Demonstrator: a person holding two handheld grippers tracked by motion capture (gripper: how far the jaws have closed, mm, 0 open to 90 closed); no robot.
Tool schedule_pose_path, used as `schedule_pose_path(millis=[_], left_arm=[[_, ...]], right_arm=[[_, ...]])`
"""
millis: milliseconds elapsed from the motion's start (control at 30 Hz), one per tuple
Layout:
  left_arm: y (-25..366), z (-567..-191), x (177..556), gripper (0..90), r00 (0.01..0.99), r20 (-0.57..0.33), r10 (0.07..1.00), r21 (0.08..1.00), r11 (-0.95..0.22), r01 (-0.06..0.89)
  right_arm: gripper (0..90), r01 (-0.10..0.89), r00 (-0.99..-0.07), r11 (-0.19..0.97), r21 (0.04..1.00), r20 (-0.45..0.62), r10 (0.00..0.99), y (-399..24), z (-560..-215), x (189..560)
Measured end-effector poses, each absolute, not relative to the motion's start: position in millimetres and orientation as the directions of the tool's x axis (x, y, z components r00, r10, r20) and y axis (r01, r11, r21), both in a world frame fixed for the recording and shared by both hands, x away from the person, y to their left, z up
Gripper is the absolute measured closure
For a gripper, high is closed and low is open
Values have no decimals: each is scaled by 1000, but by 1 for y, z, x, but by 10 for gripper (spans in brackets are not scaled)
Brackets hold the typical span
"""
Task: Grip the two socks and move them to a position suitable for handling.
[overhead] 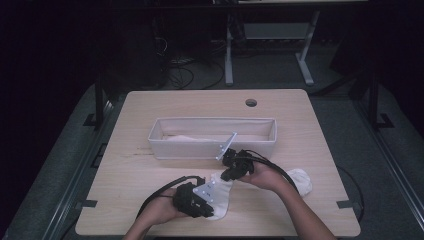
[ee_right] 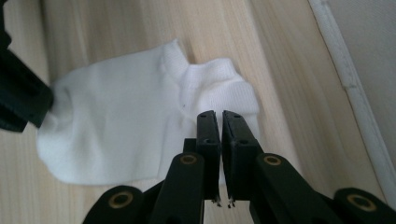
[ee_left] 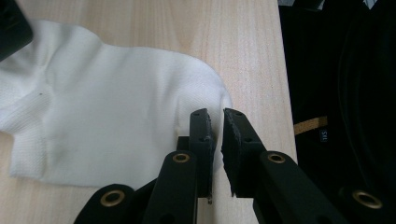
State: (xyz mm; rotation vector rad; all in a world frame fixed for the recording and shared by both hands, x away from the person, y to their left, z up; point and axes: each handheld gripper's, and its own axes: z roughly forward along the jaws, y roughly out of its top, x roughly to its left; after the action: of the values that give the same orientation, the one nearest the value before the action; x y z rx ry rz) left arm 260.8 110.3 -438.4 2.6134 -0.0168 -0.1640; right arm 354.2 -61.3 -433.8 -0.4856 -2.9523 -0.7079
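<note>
two tools pinch a white sock on the surface

left tool grips the toe edge of the sock, right tool its cuff; jaws nearly closed. next, i think, lift both together toward the fabric bin.

The sock is white knitted cloth, matt, finely ribbed at the cuff. The bench is pale wood with a straight grain and a smooth, low sheen. Each tool, left and right, is matt black plastic with brass-coloured rivets and rough, frayed pads. The bin looks like pale, matt fabric.
</note>
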Motion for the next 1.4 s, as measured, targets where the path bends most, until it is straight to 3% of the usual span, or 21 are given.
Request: schedule_pose_path(millis=[400, 933, 1400], left_arm=[[103, -442, 257, 809, 990, -124, -61, 490, -871, 7], [110, -431, 259, 808, 994, -102, -46, 521, -854, 14], [106, -445, 258, 809, 988, -145, -55, 504, -863, 26]], right_arm=[[851, 331, -943, 855, 399, 117, 311, -53, -444, 366], [833, 334, -942, 829, 447, 127, 311, -57, -436, 368], [838, 336, -942, 830, 445, 157, 297, -38, -446, 373]])
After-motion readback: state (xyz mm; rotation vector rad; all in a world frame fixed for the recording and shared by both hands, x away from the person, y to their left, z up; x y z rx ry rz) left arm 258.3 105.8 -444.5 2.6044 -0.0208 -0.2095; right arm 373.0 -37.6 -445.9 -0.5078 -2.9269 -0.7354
